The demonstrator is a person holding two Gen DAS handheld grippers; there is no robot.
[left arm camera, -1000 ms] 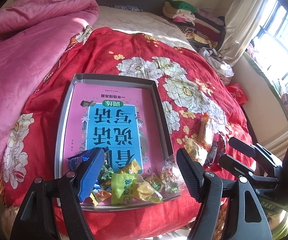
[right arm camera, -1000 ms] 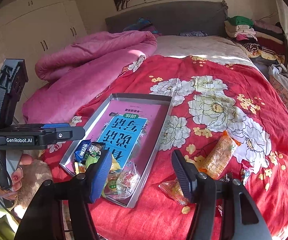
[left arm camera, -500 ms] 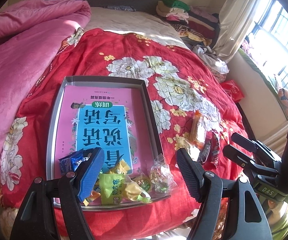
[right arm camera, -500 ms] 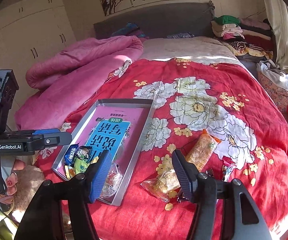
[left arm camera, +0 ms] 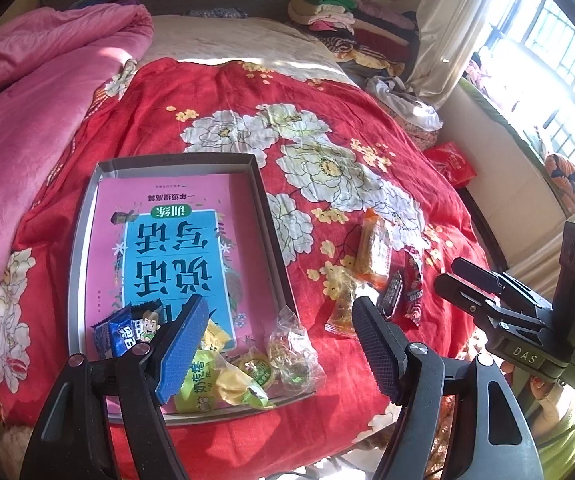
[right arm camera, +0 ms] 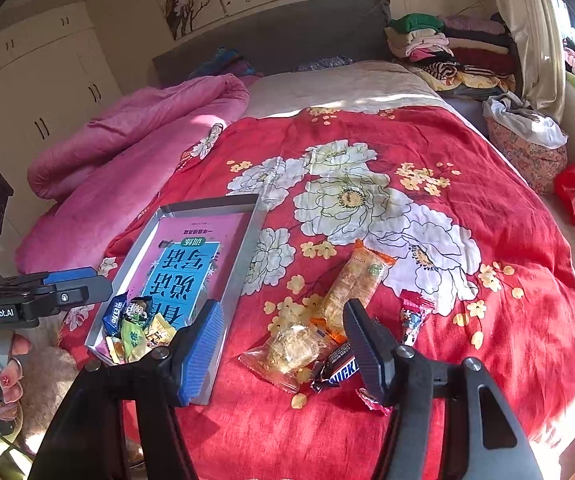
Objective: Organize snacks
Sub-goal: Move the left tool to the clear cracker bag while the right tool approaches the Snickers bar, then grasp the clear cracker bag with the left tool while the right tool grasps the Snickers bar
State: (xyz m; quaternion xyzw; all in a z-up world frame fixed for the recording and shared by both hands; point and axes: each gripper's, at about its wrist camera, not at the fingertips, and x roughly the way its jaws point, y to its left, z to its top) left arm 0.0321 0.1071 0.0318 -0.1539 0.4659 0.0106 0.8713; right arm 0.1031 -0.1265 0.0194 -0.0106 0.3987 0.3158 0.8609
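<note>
Right claw [right arm camera: 283,344] hung spread, empty, over the clear cake packet [right arm camera: 291,350] on the bed beside the tray [right arm camera: 243,256]. Left claw [left arm camera: 275,344] spread too. Best pinch packet mid-body, avoid the Snickers bar [right arm camera: 337,368].

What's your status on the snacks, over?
Both grippers, left and right, open and empty. Several snacks already in the tray; four wrapped ones, Snickers bar included, lie loose on the red quilt. Nothing blocking.

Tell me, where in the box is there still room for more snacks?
The far half of the grey box, over the pink book, is bare. Its near end is crowded with wrapped snacks. More snacks lie bunched on the red quilt beside it.
</note>
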